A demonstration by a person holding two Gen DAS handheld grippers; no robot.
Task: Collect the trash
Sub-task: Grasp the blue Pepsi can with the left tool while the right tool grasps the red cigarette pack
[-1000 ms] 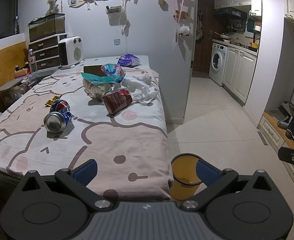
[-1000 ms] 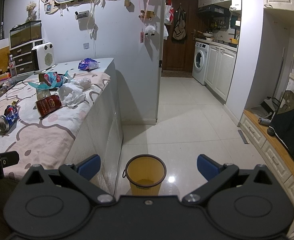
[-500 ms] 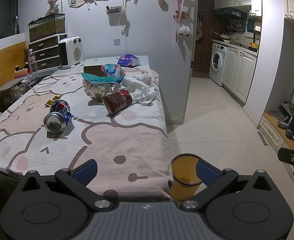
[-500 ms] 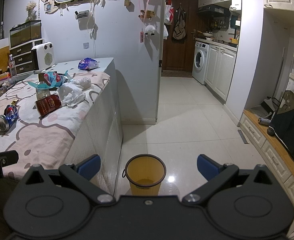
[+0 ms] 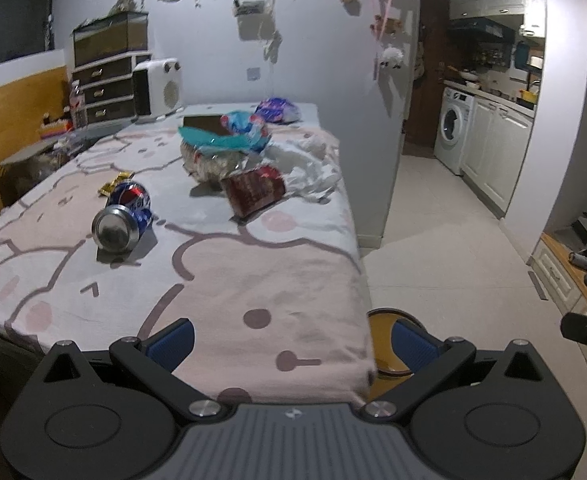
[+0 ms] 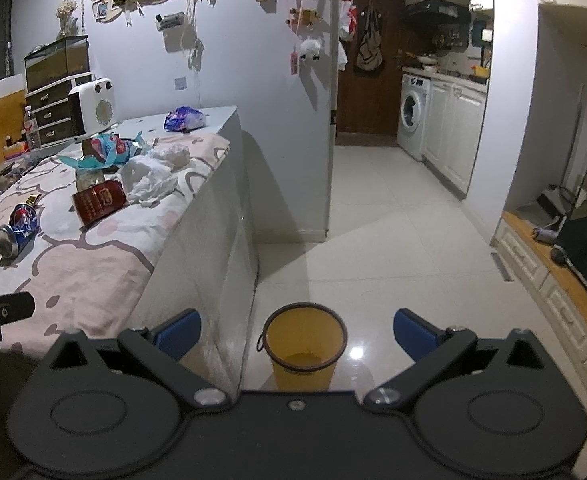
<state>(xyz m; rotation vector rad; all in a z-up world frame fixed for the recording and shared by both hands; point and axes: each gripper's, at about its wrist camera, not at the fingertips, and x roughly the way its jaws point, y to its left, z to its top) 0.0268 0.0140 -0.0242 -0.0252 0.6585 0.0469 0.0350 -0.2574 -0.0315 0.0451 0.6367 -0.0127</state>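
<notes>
I have not begun collecting anything, as far as I can judge: both claws are empty and spread wide. My left claw [image 5: 289,342] hangs over the near edge of the table [image 5: 253,280], which is covered in a pink cartoon-print cloth, and my right claw [image 6: 297,332] is out over the floor with the yellow bin [image 6: 304,346] framed between its blue pads. The bin stands on the tiles just beside the table's corner; I see only its bare yellow bottom, so I take it to be empty. All the trash lies on the table: a blue soda can [image 5: 122,222] on its side nearest me, a small gold wrapper [image 5: 114,183] just behind it, a red packet [image 5: 255,194] further along, crumpled white plastic [image 5: 313,172] beside that, then a clear bag of food [image 5: 213,162] with a teal and pink wrapper [image 5: 233,134] heaped on it, and a purple packet [image 5: 277,111] at the far end. Everything is left to do. The can looks like the nearest first pick for my left claw, being well apart from the rest.
</notes>
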